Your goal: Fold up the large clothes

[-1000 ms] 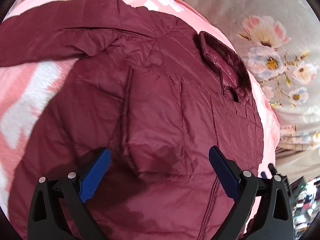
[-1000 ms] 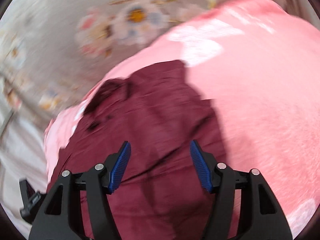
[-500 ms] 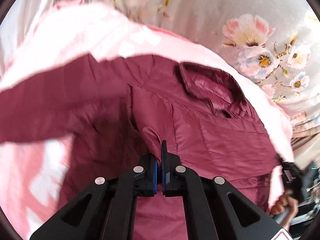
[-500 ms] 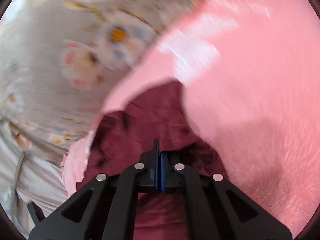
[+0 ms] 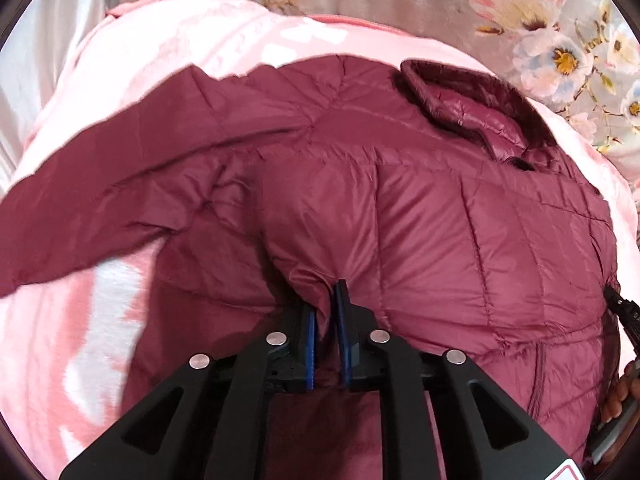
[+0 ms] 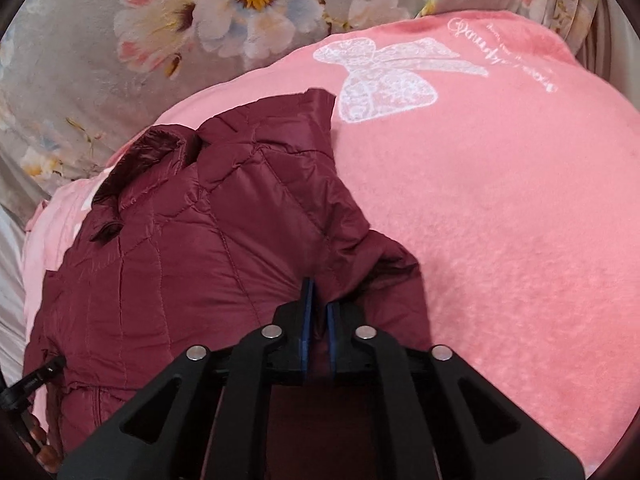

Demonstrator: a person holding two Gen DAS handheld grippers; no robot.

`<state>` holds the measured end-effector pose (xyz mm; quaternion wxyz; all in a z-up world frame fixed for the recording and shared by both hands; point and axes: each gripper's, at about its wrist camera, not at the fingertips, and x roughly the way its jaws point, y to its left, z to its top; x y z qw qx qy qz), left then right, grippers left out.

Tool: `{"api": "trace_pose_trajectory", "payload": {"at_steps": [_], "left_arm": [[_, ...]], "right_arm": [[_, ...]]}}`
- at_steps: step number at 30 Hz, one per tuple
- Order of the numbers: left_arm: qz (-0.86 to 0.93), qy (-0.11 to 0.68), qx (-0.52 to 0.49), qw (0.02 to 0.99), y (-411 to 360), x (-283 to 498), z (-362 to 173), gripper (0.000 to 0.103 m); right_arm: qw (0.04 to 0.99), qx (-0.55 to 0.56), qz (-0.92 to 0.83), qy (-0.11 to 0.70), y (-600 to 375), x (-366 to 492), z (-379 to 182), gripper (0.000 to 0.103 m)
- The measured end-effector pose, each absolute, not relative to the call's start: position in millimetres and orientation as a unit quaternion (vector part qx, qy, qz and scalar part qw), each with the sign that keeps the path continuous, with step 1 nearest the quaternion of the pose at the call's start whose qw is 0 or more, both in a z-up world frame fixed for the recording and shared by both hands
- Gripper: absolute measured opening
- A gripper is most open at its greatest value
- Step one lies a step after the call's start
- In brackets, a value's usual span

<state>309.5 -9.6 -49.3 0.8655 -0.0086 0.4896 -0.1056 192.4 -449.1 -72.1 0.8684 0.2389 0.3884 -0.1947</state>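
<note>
A maroon quilted puffer jacket (image 5: 460, 216) lies front up on a pink blanket (image 5: 80, 340), collar (image 5: 460, 108) at the far side. One sleeve (image 5: 100, 200) stretches out to the left. My left gripper (image 5: 326, 312) is shut on a pinched fold of the jacket's front and lifts it a little. In the right wrist view the same jacket (image 6: 168, 264) shows, with the other sleeve folded over its body. My right gripper (image 6: 316, 304) is shut on a fold of the jacket near that sleeve.
The pink blanket (image 6: 500, 220) with a white bow print (image 6: 384, 80) spreads wide to the right. A grey floral sheet (image 6: 120, 40) lies beyond it. The other gripper and hand show at the frame edge (image 5: 624, 320).
Both grippers went from open above the jacket to shut on its fabric. Since then the pinched folds have risen and both views have steadied.
</note>
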Motion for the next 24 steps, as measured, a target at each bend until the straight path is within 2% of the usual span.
{"api": "trace_pose_trajectory", "payload": {"at_steps": [1,2,3,5,8,14,18,24], "left_arm": [[-0.104,0.482,-0.006,0.870,-6,306,-42,0.017],[-0.097,0.468,0.000,0.879,-2,302,-29,0.025],[-0.091,0.454,0.004,0.886,1,299,-20,0.038],[-0.085,0.420,0.005,0.904,-1,293,2,0.050],[-0.117,0.408,-0.006,0.905,-27,293,20,0.059],[-0.149,0.430,0.034,0.890,-95,294,-14,0.060],[-0.129,0.465,0.039,0.875,-102,296,-53,0.060],[-0.122,0.442,0.029,0.888,-96,292,-72,0.070]], "right_arm": [[0.874,0.229,-0.203,0.377,-445,184,-61,0.012],[0.879,0.219,-0.210,0.367,-442,179,-52,0.016],[0.886,0.206,-0.215,0.354,-436,174,-41,0.019],[0.903,0.185,-0.200,0.331,-417,174,-17,0.021],[0.916,0.177,-0.139,0.332,-383,194,-1,0.022],[0.917,0.147,-0.073,0.365,-315,239,-24,0.023],[0.911,0.114,-0.068,0.392,-287,253,-55,0.023],[0.897,0.133,-0.068,0.416,-290,258,-84,0.023]]}}
